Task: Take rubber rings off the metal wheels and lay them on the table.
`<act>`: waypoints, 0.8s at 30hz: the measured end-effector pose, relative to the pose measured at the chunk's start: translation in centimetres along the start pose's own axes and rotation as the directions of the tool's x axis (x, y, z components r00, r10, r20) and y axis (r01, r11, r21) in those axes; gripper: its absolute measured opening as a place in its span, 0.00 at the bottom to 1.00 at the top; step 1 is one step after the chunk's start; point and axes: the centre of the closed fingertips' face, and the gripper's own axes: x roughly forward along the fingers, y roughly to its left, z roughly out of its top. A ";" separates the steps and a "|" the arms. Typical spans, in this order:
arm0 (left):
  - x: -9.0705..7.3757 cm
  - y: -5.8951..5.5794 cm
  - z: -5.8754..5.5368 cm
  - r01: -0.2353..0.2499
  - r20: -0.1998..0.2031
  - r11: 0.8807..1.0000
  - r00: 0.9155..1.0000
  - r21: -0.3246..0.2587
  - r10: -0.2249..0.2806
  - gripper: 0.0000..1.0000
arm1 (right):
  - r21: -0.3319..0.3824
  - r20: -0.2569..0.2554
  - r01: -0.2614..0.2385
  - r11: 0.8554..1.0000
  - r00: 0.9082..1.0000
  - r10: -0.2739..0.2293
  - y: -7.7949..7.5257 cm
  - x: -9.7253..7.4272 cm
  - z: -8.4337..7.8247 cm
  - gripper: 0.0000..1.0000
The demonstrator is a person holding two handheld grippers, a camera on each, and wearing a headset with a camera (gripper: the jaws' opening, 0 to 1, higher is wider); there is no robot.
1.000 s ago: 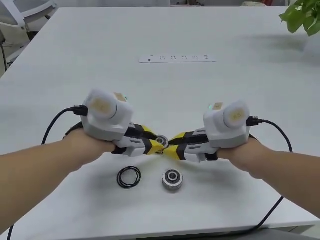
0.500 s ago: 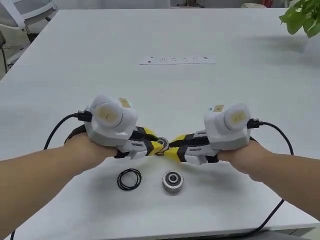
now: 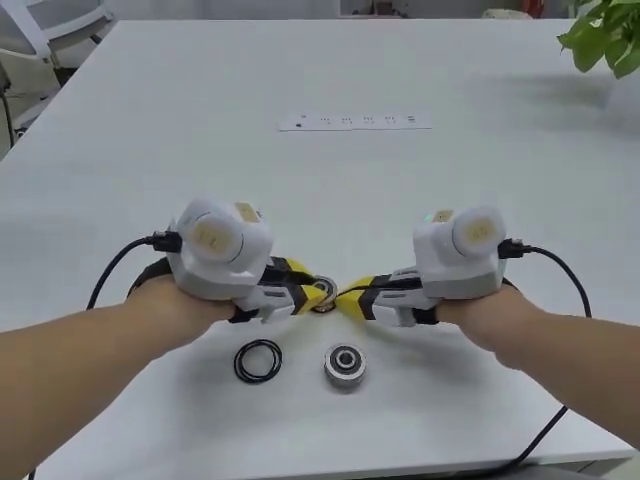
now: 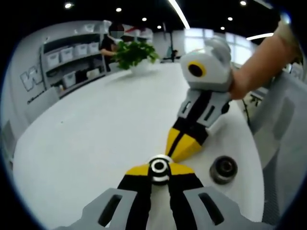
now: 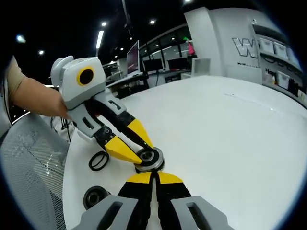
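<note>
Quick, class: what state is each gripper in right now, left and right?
Left gripper: shut on a metal wheel.
Right gripper: shut, tips at that wheel; whether it pinches anything cannot be told.

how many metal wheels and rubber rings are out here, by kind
metal wheels: 2, a held wheel in the left gripper and a loose wheel on the table
rubber rings: 2, overlapping on the table beside the loose wheel, as far as the head view tells
total: 4
</note>
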 end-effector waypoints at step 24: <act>0.2 -0.1 0.0 -0.035 -0.016 0.999 0.999 0.004 0.035 0.13 | 0.166 0.109 -0.003 0.986 0.994 -0.016 -0.4 -0.9 1.4 0.00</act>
